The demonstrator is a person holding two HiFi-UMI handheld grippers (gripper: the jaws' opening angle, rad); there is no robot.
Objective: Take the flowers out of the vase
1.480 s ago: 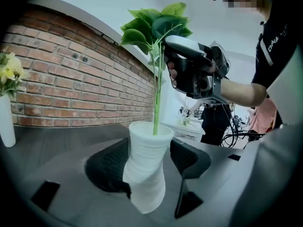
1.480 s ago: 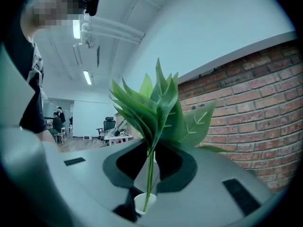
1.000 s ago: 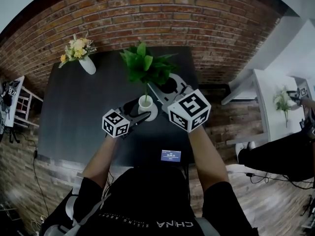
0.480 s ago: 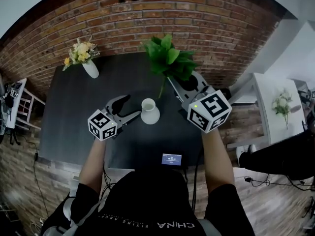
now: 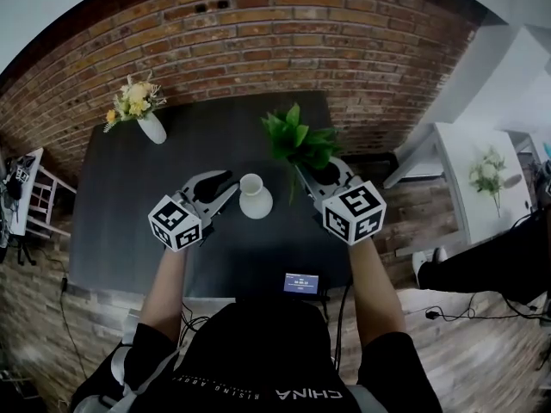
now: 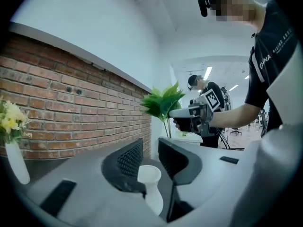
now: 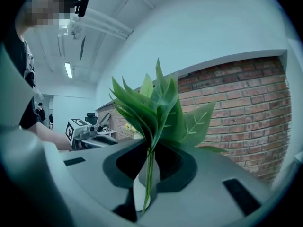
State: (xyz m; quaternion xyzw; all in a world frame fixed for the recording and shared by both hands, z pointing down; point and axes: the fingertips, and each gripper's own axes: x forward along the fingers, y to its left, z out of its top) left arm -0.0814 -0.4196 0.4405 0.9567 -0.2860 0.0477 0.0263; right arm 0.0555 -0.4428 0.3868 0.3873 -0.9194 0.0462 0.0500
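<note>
A small white vase [image 5: 255,198] [image 6: 151,186] stands empty on the dark table [image 5: 129,205]. My left gripper [image 5: 225,186] [image 6: 150,148] hovers just left of it and higher, its jaws closing with nothing pressed between them; the vase shows beyond and below the gap. My right gripper [image 5: 306,172] [image 7: 151,155] is shut on the thin stem of a green leafy sprig [image 5: 297,136] [image 7: 156,112] [image 6: 163,100], held upright to the right of the vase and clear of its mouth. The stem's lower end hangs free below the jaws.
A second white vase with yellow flowers [image 5: 142,110] [image 6: 12,141] stands at the table's far left corner, by the brick wall [image 5: 284,33]. A small screen device [image 5: 300,282] lies at the table's near edge. A white side table with a plant [image 5: 486,179] is off right.
The right gripper pulled the sprig up out of the vase, carried it right, then lowered it a little. The left gripper drew back from the vase, rose, and its jaws narrowed.
</note>
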